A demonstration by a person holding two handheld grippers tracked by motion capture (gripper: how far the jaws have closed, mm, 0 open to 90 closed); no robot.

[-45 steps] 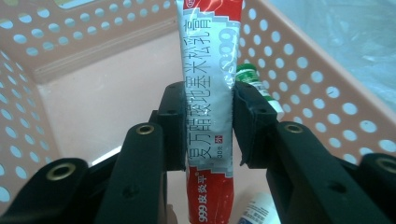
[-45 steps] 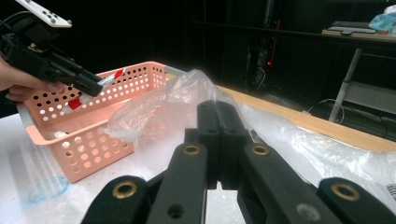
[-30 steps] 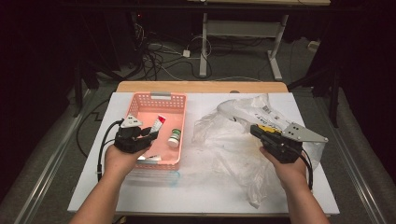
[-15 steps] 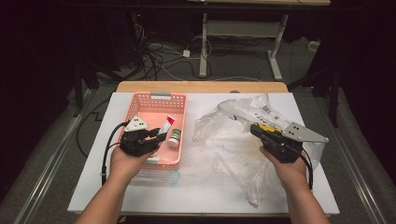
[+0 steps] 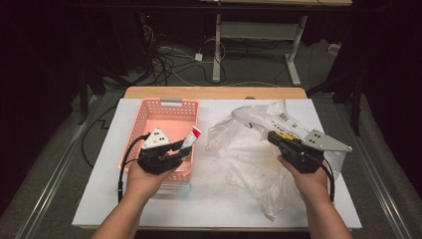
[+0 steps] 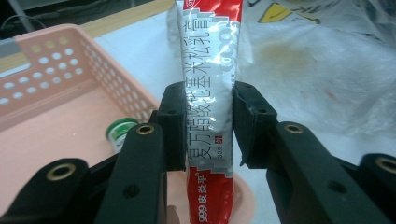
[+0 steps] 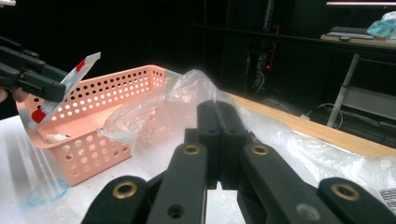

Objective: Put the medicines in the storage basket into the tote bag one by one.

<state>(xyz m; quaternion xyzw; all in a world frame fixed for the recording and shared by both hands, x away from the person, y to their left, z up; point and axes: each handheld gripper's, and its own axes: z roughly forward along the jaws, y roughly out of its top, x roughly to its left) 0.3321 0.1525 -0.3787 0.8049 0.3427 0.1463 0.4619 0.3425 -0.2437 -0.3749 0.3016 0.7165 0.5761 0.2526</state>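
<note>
My left gripper [image 5: 180, 148] is shut on a silver and red tube [image 5: 189, 141], gripping it around the middle [image 6: 210, 93]. It holds the tube up over the right side of the pink basket [image 5: 171, 103]. A small green-capped bottle [image 6: 120, 130] lies in the basket below. My right gripper [image 5: 272, 137] is closed, its jaws [image 7: 217, 112] pinching the rim of the clear plastic bag [image 5: 249, 154], which rises just past their tips. In the right gripper view the tube [image 7: 70, 81] shows at far left above the basket [image 7: 107, 84].
The white table top [image 5: 209, 209] ends in a wooden strip [image 5: 214, 92] at the back. A clear bluish lid [image 7: 46, 191] lies by the basket's near corner. The crumpled bag spreads across the table's right half. Dark floor with cables lies beyond.
My left gripper has carried the tube to the right and a little upward, toward the basket's right wall. The right gripper and bag have stayed put.
</note>
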